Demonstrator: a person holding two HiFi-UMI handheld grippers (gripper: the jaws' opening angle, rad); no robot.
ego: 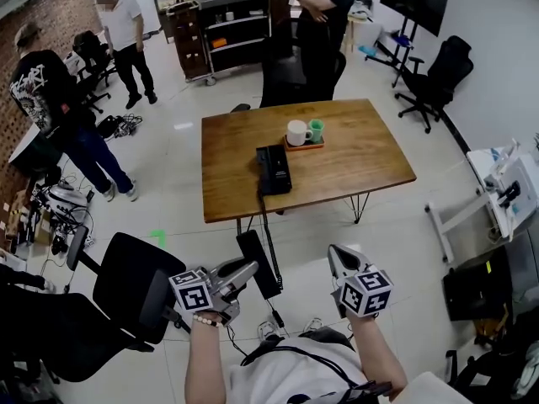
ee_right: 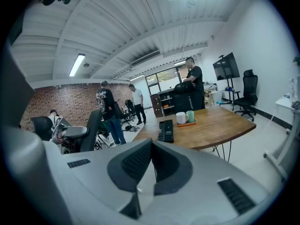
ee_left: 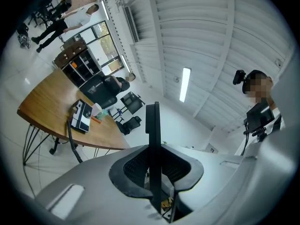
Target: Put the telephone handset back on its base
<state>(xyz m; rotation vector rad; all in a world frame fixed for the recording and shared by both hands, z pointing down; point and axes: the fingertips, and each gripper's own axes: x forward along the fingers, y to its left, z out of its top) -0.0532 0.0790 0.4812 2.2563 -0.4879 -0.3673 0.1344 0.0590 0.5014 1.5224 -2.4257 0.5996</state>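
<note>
We have the handset (ego: 255, 255) clamped edge-on in the left gripper (ego: 244, 273), low and well short of the table (ego: 354, 158). Its cord (ego: 268, 221) runs ahead to the base (ego: 274, 168), which sits by the table's near edge, long axis pointing away from us, roughly in line with the handset. The right gripper (ego: 337, 257) hangs beside, jaws together on nothing.

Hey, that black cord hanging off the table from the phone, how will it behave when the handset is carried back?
The cord looks floppy: it hangs from the table edge to the handset clamped in the left gripper. It probably weighs little, but may snag on that edge. Spare length will likely bunch beside the telephone base.
</note>
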